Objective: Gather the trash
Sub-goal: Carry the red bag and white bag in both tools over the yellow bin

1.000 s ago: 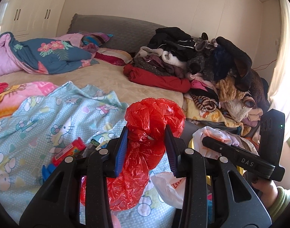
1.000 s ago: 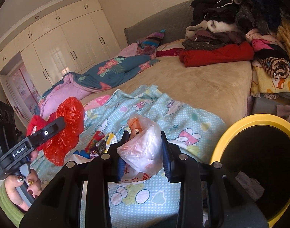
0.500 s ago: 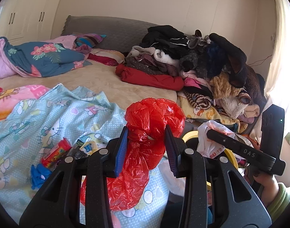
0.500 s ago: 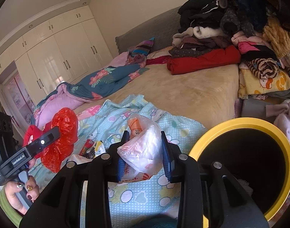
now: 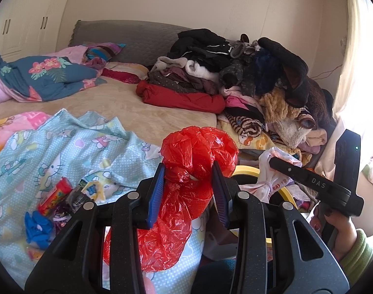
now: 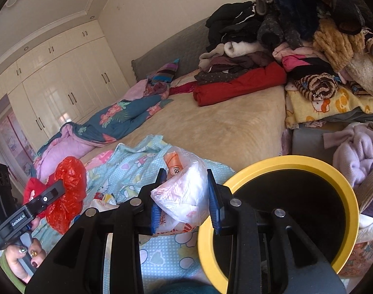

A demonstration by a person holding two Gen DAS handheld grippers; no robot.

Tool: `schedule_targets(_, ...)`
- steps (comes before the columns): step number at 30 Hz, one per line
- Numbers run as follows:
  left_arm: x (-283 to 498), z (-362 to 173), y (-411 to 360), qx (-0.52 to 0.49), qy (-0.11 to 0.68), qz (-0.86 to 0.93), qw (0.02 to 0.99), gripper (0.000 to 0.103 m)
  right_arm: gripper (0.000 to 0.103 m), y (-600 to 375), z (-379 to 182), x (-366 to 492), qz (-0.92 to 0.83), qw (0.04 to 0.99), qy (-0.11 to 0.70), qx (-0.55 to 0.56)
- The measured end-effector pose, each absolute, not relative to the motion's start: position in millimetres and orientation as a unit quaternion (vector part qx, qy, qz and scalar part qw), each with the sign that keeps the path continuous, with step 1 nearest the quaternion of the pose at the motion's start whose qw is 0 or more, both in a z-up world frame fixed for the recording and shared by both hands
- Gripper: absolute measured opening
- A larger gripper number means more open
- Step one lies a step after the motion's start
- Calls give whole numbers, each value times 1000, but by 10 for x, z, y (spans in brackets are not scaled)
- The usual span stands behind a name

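Observation:
My left gripper (image 5: 188, 188) is shut on a crumpled red plastic bag (image 5: 198, 152), held above the bed's near edge; it also shows in the right wrist view (image 6: 69, 191). My right gripper (image 6: 185, 196) is shut on a white plastic bag (image 6: 184, 191) with orange print, held just left of a yellow-rimmed black bin (image 6: 284, 164). In the left wrist view the white bag (image 5: 272, 178) hangs over the bin rim (image 5: 245, 170). Loose trash lies on the Hello Kitty blanket (image 5: 64, 147): a red wrapper (image 5: 55, 196), a blue scrap (image 5: 37, 225), small packets (image 5: 91, 188).
A tall pile of clothes (image 5: 247, 78) fills the bed's right side, with a red garment (image 5: 181, 98) at its foot. A floral quilt (image 5: 39, 78) lies far left. White wardrobes (image 6: 64, 90) stand behind. Lilac clothing (image 6: 355, 147) lies beside the bin.
Both grippers have moved right with their bags. The bin has come nearer and larger in the right wrist view, and the white bag now sits close over its rim.

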State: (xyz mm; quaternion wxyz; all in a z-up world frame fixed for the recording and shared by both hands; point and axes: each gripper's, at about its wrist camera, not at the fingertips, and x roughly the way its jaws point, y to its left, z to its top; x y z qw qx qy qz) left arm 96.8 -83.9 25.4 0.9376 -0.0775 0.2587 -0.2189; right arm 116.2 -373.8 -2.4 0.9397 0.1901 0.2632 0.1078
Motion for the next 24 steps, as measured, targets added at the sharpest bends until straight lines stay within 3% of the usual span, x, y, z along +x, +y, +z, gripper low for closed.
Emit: schedule_targets(24, 989, 218, -1417, -54, 262, -269, 925, 30, 30, -4437, -160, 1009, 26, 946, 250, 207)
